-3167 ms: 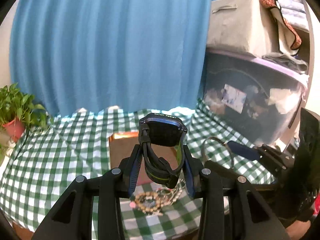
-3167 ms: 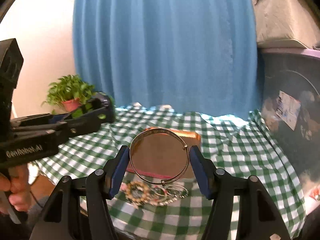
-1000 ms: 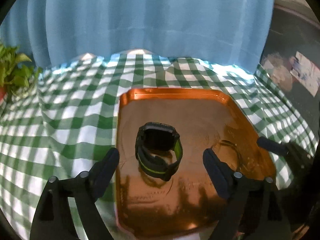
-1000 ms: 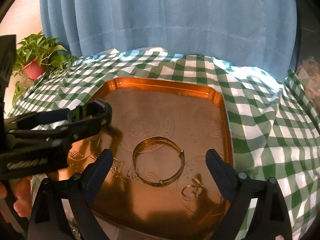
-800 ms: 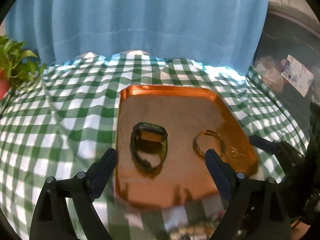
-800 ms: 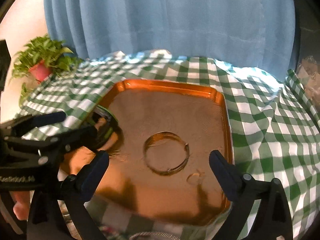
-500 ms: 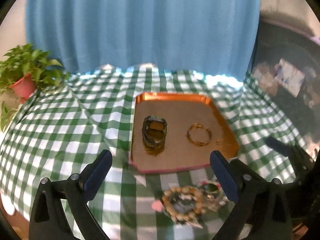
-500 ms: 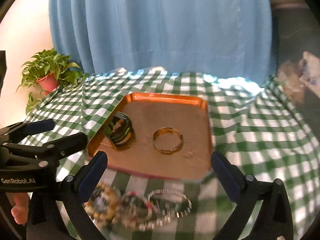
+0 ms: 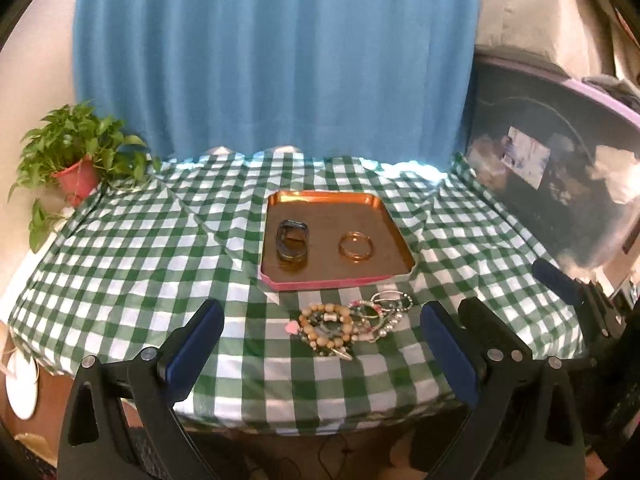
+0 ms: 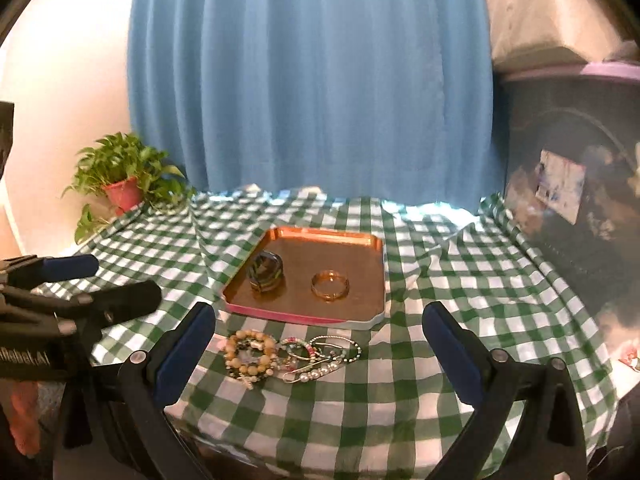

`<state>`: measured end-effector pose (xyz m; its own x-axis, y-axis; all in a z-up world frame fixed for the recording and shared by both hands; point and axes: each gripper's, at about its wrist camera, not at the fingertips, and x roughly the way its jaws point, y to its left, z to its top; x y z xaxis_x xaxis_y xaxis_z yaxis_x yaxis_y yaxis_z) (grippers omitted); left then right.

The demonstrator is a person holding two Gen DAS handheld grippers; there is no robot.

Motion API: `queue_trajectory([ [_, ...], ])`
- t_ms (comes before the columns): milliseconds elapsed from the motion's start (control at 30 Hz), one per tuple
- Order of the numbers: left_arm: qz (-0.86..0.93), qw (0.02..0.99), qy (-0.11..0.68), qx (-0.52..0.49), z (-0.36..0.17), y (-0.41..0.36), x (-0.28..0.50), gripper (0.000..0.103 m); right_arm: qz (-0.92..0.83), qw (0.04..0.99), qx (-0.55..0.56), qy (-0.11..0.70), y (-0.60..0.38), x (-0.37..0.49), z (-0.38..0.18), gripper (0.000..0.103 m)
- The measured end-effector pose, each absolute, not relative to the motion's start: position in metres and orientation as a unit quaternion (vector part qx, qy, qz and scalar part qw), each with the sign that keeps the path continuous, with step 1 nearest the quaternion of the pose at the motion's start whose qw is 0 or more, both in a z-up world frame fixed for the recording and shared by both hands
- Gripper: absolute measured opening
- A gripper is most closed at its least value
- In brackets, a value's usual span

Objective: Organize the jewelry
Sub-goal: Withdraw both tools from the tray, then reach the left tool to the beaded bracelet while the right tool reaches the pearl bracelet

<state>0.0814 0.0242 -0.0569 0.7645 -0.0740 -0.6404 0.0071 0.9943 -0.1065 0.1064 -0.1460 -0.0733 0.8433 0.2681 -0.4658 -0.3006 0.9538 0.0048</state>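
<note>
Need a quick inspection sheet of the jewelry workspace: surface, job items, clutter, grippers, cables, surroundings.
Surface: green checked tablecloth, wrinkled.
Job's things: copper tray holds watch and gold bangle, apart; bracelet pile on the cloth before the tray.
Clutter: nothing seen.
Grippers: left gripper and right gripper open, empty, their jaws have just been opening.
Cables: dark cord below the table edge.
Surroundings: blue curtain, potted plant, storage bin.
</note>
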Motion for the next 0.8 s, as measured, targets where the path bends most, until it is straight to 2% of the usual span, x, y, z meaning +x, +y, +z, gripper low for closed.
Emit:
queue_trajectory([
  [167, -0.049, 0.945, 0.313, -0.086, -0.038, 0.033, 0.046, 0.098, 0.132, 0.968, 0.008, 0.214, -0.158, 0.072, -0.055, 0.103],
  [267, -0.031, 0.953, 0.295, -0.07, -0.032, 0.035, 0.028, 0.103, 0.121, 0.972, -0.002, 0.203, -0.162, 0.055, -0.047, 0.103],
  [367, -0.013, 0.95, 0.307, -0.061, -0.032, 0.036, 0.022, 0.103, 0.113, 0.972, -0.024, 0.202, -0.161, 0.042, -0.046, 0.102],
  [600, -0.024, 0.942, 0.327, -0.069, -0.058, 0.042, 0.026, 0.103, 0.126, 0.961, -0.029, 0.246, -0.159, 0.041, -0.064, 0.103],
  [800, -0.028, 0.948, 0.31, -0.067, -0.085, 0.051, 0.033, 0.103, 0.129, 0.949, -0.04, 0.286, -0.161, 0.054, -0.1, 0.102],
])
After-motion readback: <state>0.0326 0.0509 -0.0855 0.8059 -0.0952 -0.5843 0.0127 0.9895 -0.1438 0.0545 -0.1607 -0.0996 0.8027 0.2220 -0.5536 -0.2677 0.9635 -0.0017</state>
